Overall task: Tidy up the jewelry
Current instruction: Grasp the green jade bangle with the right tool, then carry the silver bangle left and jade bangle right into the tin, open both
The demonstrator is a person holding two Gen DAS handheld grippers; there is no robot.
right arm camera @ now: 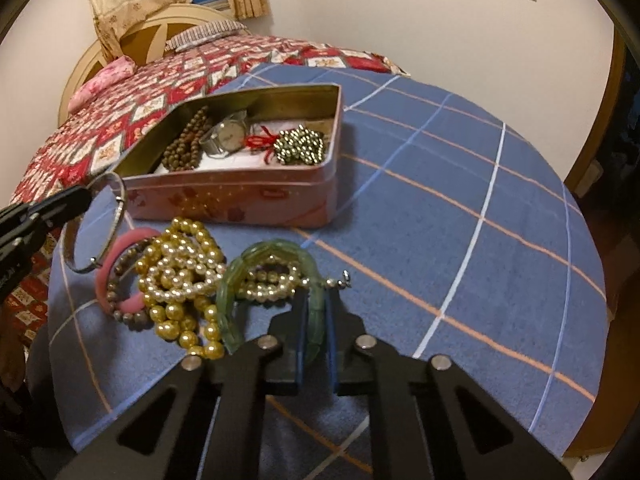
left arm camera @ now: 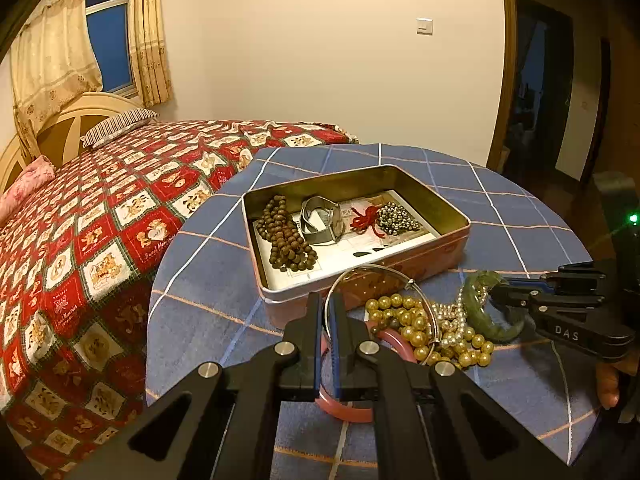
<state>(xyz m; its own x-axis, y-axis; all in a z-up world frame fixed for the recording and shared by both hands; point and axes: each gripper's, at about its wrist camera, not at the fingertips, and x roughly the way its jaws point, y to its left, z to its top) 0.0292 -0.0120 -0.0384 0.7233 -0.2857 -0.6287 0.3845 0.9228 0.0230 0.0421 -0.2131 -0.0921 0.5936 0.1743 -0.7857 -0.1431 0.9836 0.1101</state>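
An open pink tin (left arm camera: pixel 448 250) (right arm camera: pixel 240 196) on the blue checked table holds brown beads (left arm camera: pixel 286 236), a silver watch (left arm camera: pixel 322 218) and a metallic bead string with a red tassel (left arm camera: pixel 396 218). In front lies a pile: gold beads (left arm camera: pixel 412 320) (right arm camera: pixel 180 280), pearls (right arm camera: pixel 264 280), a pink bangle (left arm camera: pixel 348 410) (right arm camera: pixel 106 276). My left gripper (left arm camera: pixel 329 300) (right arm camera: pixel 86 192) is shut on a thin silver bangle (left arm camera: pixel 384 276) (right arm camera: pixel 120 200), lifted off the table. My right gripper (right arm camera: pixel 316 300) (left arm camera: pixel 496 290) is shut on a green jade bangle (right arm camera: pixel 236 280) (left arm camera: pixel 480 312).
The round table (right arm camera: pixel 460 220) stands next to a bed with a red patterned quilt (left arm camera: pixel 100 220). A doorway (left arm camera: pixel 560 100) is at the right. Blue cloth spreads to the right of the tin.
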